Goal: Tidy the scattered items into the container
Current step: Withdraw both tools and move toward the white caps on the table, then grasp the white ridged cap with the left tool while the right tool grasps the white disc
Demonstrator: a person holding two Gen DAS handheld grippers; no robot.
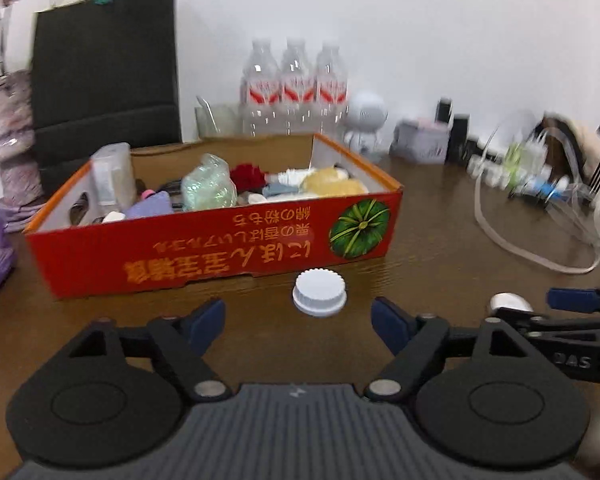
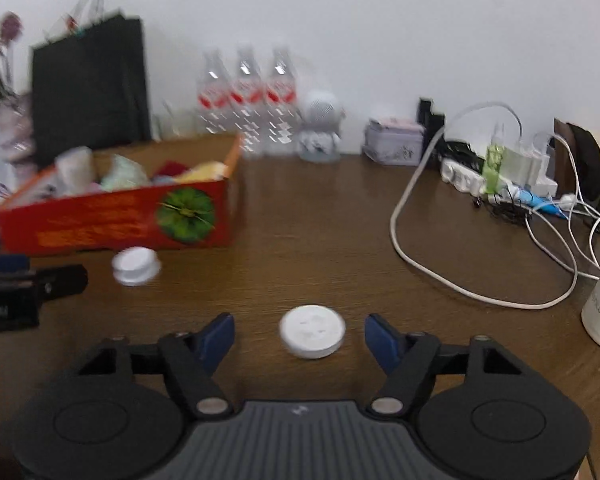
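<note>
Both grippers hover low over the brown table (image 2: 340, 240) with jaws spread wide and nothing between the pads: the left gripper (image 1: 298, 320) faces a white ridged cap (image 1: 319, 292) just ahead of its fingertips, and the right gripper (image 2: 299, 338) frames a flat white disc (image 2: 312, 332) lying between its blue pads without touching either. Behind the cap, close to it, sits the red cardboard box (image 1: 228, 244), already crowded with small items, while 3 water bottles (image 1: 294, 88) stand against the wall beyond
</note>
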